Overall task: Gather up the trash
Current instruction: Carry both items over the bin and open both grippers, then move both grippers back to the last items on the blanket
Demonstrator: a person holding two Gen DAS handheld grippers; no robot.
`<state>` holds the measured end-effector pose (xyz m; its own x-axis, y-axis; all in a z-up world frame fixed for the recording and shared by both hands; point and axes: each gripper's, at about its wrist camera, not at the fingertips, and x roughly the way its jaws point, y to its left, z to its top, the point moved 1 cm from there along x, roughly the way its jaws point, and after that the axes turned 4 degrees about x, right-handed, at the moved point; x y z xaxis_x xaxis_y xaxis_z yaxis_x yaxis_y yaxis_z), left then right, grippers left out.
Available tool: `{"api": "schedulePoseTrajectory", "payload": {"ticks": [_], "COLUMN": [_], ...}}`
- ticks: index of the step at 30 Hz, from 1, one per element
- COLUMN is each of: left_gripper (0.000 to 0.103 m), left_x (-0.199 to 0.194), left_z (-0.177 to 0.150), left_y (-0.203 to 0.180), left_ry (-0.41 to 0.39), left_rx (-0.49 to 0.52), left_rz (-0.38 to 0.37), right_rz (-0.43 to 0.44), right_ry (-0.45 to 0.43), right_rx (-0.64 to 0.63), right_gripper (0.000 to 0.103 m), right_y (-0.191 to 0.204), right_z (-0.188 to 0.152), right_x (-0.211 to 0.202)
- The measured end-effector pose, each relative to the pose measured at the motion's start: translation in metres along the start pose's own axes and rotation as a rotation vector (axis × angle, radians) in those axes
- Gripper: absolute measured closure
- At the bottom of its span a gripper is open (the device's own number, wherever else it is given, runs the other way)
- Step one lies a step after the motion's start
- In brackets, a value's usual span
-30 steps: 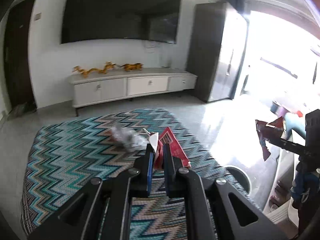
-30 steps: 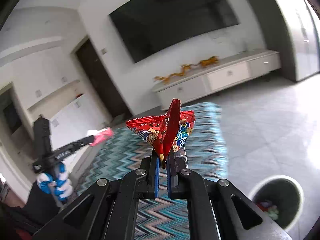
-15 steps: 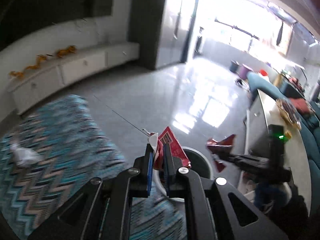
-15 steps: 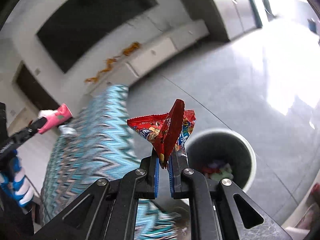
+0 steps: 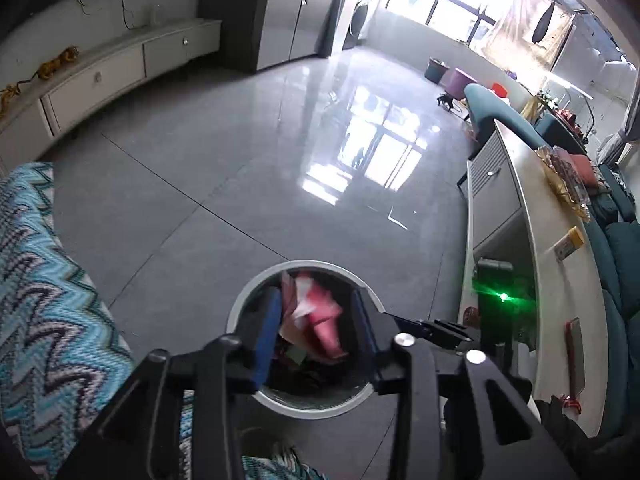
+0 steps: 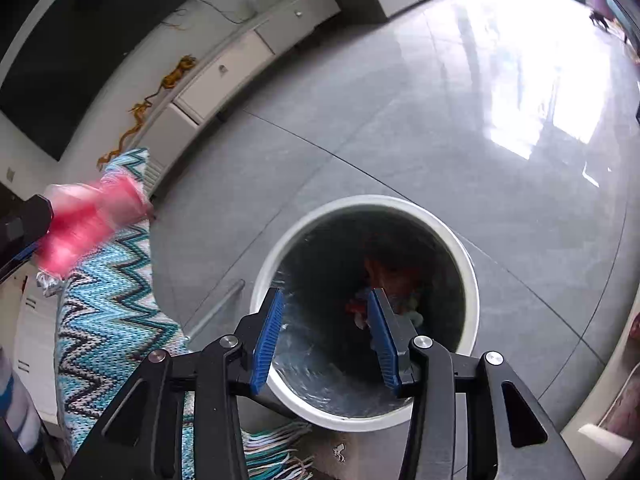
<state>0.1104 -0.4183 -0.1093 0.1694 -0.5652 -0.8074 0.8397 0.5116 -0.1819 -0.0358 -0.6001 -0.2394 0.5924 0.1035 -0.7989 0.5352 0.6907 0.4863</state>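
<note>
A round white trash bin (image 5: 256, 296) (image 6: 460, 252) stands on the grey tile floor, with wrappers lying in it. My left gripper (image 5: 316, 328) is open above the bin, and a blurred red and pink wrapper (image 5: 316, 316) is between its jaws, falling loose over the bin. The same wrapper (image 6: 88, 220) shows blurred at the left of the right wrist view. My right gripper (image 6: 324, 332) is open and empty over the bin. A red wrapper (image 6: 392, 276) lies deep in the bin.
A zigzag blue rug (image 5: 44, 304) (image 6: 108, 320) lies left of the bin, its fringe by the bin's base. A white TV cabinet (image 5: 100, 76) lines the far wall. A white coffee table (image 5: 532, 240) and a teal sofa (image 5: 616, 264) stand at the right.
Both grippers swung from the rug over to the bin and opened. The right gripper let go of its red wrapper; the left gripper's wrapper is dropping.
</note>
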Motion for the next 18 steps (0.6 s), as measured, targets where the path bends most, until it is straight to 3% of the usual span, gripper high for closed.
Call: {"api": "schedulePoseTrajectory", "payload": {"ticks": [8,18], "left_gripper": [0.062,0.062], "left_x": [-0.009,-0.101], "left_z": [-0.003,-0.028], "left_y": [0.003,0.044], "left_ry": [-0.032,-0.271], "left_rx": [-0.013,-0.087], "left_rz": [0.028,0.259], "right_rz": [0.003,0.058], "right_ry": [-0.040,-0.134], "right_rx": [0.034,-0.053], "right_gripper": [0.051,0.048], "right_y": [0.001,0.046], "right_z": [-0.004,-0.004], "right_x": [-0.018,-0.074]}}
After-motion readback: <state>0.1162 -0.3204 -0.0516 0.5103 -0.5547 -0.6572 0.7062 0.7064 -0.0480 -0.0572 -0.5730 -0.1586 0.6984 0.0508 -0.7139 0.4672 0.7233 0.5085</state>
